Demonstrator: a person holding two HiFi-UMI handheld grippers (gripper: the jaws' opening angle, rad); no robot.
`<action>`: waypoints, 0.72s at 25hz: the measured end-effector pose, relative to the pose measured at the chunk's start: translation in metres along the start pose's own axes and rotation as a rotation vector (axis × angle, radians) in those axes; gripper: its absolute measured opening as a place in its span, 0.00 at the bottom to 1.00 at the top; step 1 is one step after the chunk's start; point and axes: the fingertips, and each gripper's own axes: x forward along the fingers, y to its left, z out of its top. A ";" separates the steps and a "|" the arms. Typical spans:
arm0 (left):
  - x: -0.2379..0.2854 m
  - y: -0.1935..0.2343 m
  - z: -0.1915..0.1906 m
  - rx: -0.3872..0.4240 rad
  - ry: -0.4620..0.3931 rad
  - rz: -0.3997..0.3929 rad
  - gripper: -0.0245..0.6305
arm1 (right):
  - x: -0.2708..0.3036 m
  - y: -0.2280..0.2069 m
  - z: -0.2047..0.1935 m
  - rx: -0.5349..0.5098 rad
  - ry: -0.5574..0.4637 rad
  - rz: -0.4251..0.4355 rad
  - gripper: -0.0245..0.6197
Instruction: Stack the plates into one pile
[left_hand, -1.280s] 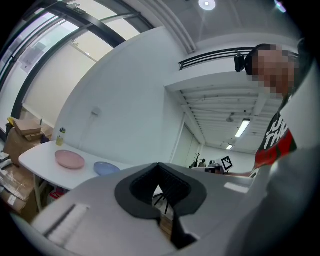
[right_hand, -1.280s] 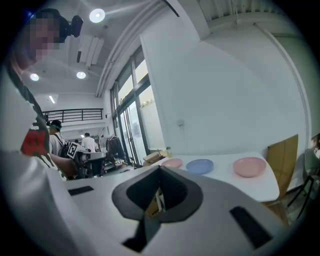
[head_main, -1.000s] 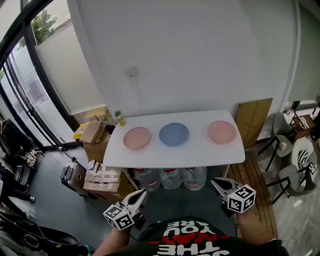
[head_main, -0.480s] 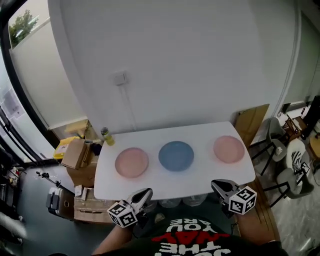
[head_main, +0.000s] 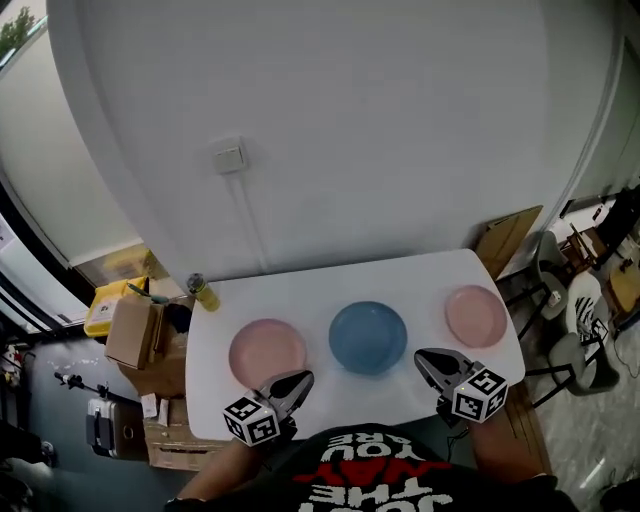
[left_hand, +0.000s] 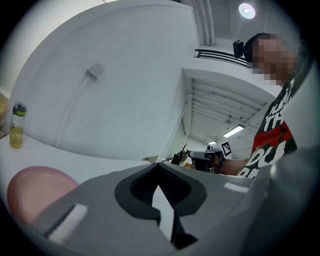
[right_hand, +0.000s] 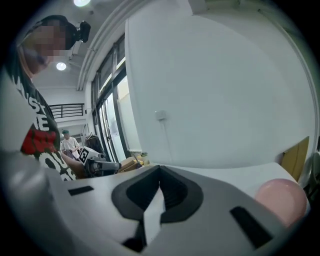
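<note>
In the head view, both hands hold their grippers level and low at the white table's (head_main: 300, 290) near edge. The left gripper (head_main: 298, 380) is by the left pink plate (head_main: 262, 350) and the right gripper (head_main: 424, 358) is near the right pink plate (head_main: 476, 314). A blue plate (head_main: 368, 338) lies between the two, and all three are apart. The shirt's (head_main: 400, 490) upside-down print reads "YOU ARE".

In the left gripper view, the jaws are together and empty, with the glossy left pink plate at lower left.

In the right gripper view, the jaws are likewise closed on nothing, with the right pink plate at lower right.

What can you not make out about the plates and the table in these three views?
- Head view: part of the near rim of the left pink plate, covered by the left gripper.
- Left gripper view: the blue plate, hidden behind that gripper's body.
- Right gripper view: the lower part of the right pink plate, hidden by the right gripper.
- Head view: the label on the bottle, too small.
</note>
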 end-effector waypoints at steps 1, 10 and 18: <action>0.007 0.004 -0.003 -0.010 0.012 0.006 0.05 | 0.004 -0.008 -0.001 0.008 0.007 0.005 0.04; 0.053 0.030 -0.041 -0.125 0.084 0.212 0.05 | 0.037 -0.065 -0.004 -0.009 0.054 0.156 0.04; 0.081 0.090 -0.089 -0.379 0.139 0.399 0.19 | 0.049 -0.080 -0.011 -0.030 0.085 0.201 0.04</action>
